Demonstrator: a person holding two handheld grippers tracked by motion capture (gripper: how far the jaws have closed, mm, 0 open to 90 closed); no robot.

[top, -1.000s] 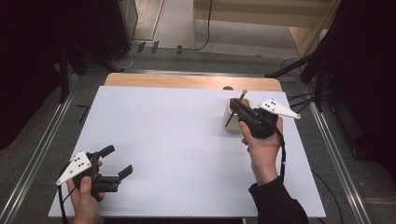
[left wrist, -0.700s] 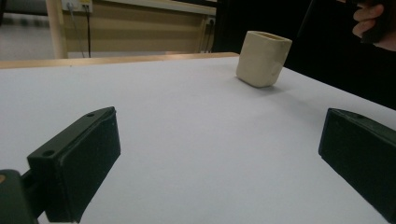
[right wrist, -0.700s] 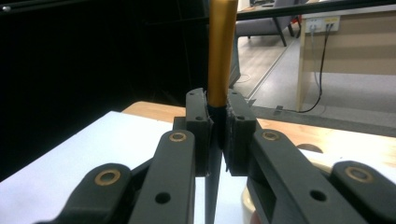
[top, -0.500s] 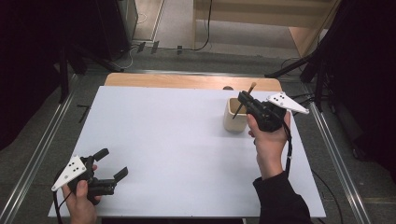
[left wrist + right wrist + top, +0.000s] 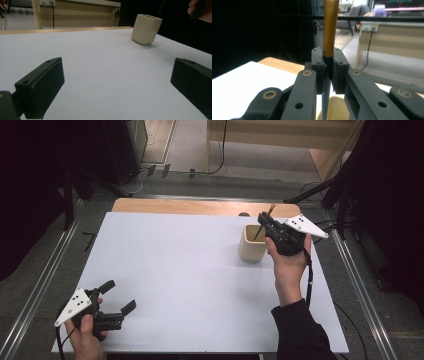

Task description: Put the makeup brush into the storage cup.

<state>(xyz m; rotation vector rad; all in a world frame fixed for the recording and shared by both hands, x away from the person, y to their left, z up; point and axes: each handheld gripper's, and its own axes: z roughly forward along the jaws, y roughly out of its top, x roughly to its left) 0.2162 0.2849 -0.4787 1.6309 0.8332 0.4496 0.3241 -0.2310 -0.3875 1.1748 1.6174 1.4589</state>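
White sheeting covers the tabletop (image 5: 200, 270), with a strip of bare wood along its far edge. A cream cup (image 5: 251, 242) stands upright near the far right corner, and in the left gripper view it sits well beyond the jaws (image 5: 145, 28).

The right hand-held gripper (image 5: 265, 222) hovers just over the cup's right side, held up by the person's right hand (image 5: 289, 265). Its jaws are pressed together on a thin stick-like tool (image 5: 263, 222) with a gold upper section and a dark lower section; the right gripper view shows the gold shaft (image 5: 330, 25) rising above the jaws and the dark part running down toward the cup's mouth. Whether the tip touches the cup I cannot tell.

The left hand-held gripper (image 5: 117, 295) rests low near the near left corner, gripped by the left hand (image 5: 87, 335). Its jaws stand wide apart with nothing between them.
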